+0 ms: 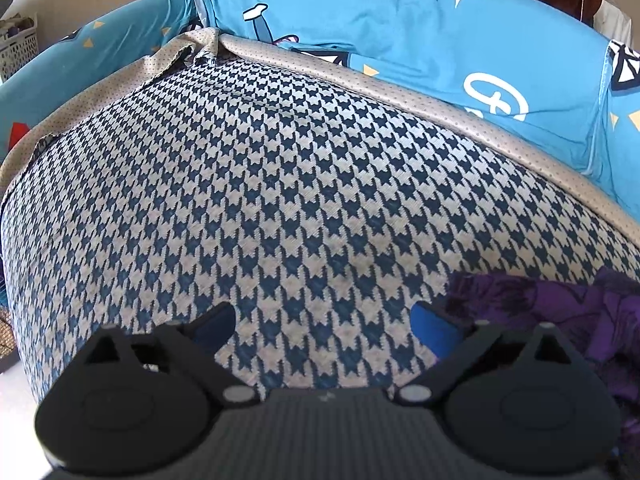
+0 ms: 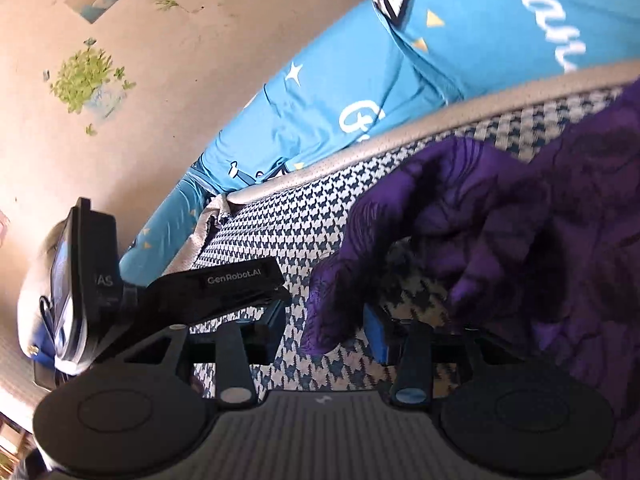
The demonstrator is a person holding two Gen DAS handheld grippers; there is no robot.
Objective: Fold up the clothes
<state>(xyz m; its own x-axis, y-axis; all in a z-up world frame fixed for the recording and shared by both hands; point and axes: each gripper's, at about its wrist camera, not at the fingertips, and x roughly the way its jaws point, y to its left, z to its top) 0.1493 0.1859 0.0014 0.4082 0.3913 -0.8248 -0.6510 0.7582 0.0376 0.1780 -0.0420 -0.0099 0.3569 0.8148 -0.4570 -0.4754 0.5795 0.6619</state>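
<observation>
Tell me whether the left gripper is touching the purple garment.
Cannot tell. In the left wrist view, the left gripper is open; its right finger overlaps the purple garment.

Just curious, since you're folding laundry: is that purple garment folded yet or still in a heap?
Still in a heap. The purple garment lies bunched in loose wrinkles on the houndstooth cover, with no neat edges or flat layers showing.

Garment (image 2: 520, 208): deep purple with dark line print.
Seat cover (image 1: 280, 184): navy-and-white houndstooth, beige dotted trim.
Bedding (image 1: 400, 20): bright blue, white stars, yellow triangles.
Hand-held gripper pads (image 1: 436, 330): blue.
</observation>
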